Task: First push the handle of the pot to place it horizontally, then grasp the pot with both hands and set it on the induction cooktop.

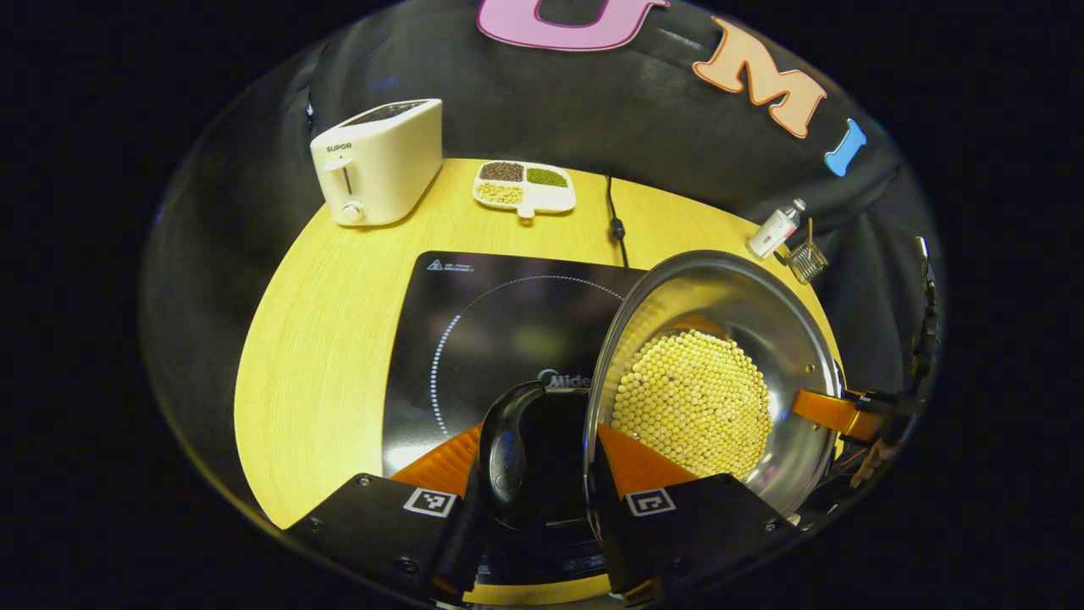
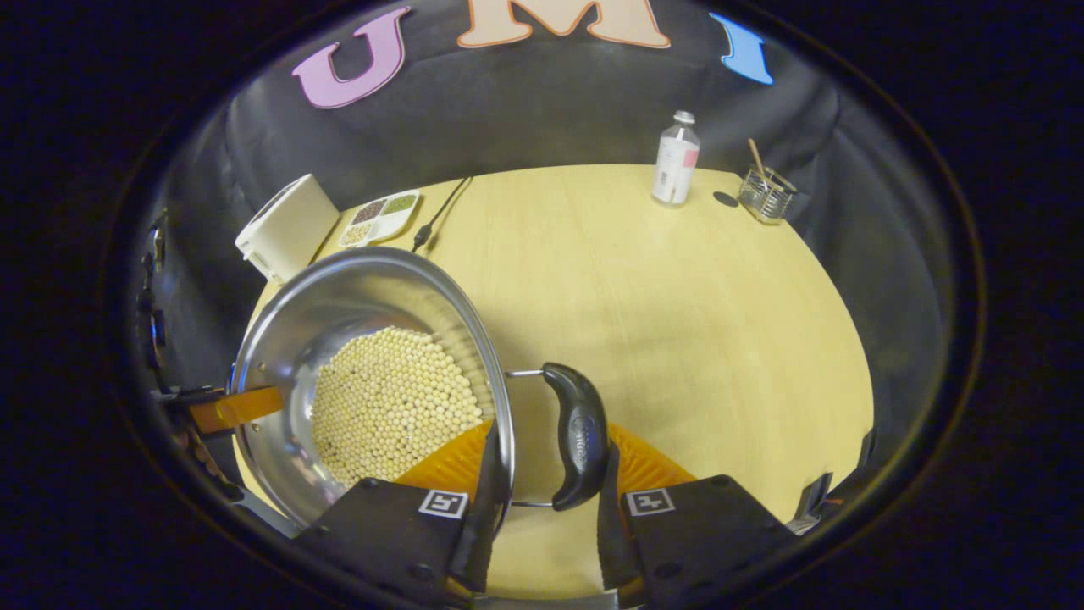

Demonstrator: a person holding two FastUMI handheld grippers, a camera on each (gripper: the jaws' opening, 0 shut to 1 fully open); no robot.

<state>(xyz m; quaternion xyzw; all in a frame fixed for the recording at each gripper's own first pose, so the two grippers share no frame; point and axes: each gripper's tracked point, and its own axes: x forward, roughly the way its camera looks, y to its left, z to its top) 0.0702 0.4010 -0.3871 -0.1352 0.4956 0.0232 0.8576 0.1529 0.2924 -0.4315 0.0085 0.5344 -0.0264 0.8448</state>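
pot of steel, its floor covered with pale round beans, hangs between the two claws, tilted in both views. in the left gripper view the left claw straddles the pot's rim beside a black side handle — one finger outside by the handle, the other inside the bowl — though whether both press on the metal cannot be told. beneath it lies the black induction cooktop, and the pot overlaps the cooktop's right part, off its marked ring. across the bowl, the right claw reaches the far rim. in the right gripper view the right claw sits likewise at the pot rim, one finger inside, the other past the second black handle; its grip cannot be judged either. farther back on the yellow tabletop stand a white toaster, a divided dish of grains, a small bottle and a glass holder — well apart from the pot.
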